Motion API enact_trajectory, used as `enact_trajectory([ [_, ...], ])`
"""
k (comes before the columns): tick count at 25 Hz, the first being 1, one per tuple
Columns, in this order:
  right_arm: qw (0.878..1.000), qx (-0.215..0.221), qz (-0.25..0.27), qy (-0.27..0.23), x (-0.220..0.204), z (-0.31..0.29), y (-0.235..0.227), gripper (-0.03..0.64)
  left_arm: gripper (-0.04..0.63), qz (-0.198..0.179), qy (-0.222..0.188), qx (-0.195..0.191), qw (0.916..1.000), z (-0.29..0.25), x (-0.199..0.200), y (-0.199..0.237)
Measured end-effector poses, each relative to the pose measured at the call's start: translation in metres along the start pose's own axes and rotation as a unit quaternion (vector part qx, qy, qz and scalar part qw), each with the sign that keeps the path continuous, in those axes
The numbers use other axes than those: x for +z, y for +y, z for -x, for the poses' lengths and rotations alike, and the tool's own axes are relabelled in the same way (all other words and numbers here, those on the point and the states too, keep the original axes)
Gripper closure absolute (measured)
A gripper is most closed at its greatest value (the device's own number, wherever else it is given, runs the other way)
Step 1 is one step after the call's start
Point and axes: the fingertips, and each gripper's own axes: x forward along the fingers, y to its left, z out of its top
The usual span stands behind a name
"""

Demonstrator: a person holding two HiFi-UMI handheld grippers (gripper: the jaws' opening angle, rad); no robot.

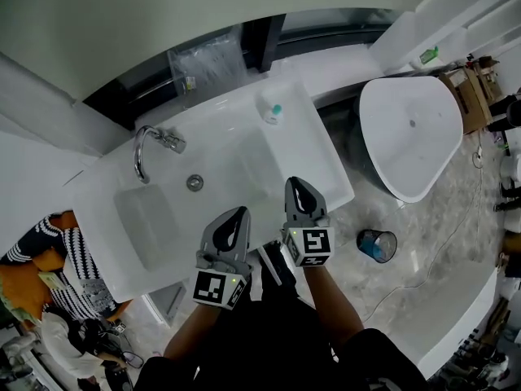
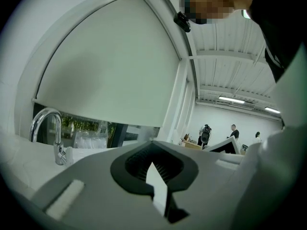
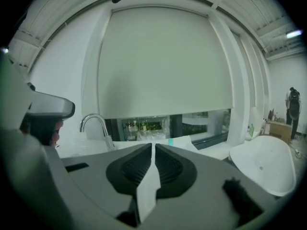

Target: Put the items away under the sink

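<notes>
both shut with nothing in them: left gripper and right gripper side by side over the sink front edge. teal-capped bottle stands on the counter's far corner.

Left tool, right tool: jaws closed, empty, side by side.

left gripper and right gripper hover over the sink counter, a teal-capped bottle at its back edge.
</notes>
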Motion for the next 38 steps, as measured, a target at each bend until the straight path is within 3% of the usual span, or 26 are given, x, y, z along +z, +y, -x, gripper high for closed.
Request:
enact_trajectory([
  [9,1.000,0.005,0.003,0.018,-0.009,-0.055,-0.026,0.558,0.588,0.009,0.012,-0.008,0.9999,-0.042,-0.013,0.010],
  [17,1.000,0.006,-0.012,0.021,-0.018,-0.103,-0.037,0.531,0.588,0.011,0.018,0.007,0.9998,-0.062,-0.014,0.030],
  [38,0.999,0.009,-0.007,0.042,-0.051,-0.202,-0.067,0.459,0.588,0.024,0.037,0.030,0.9985,-0.081,-0.045,0.051],
])
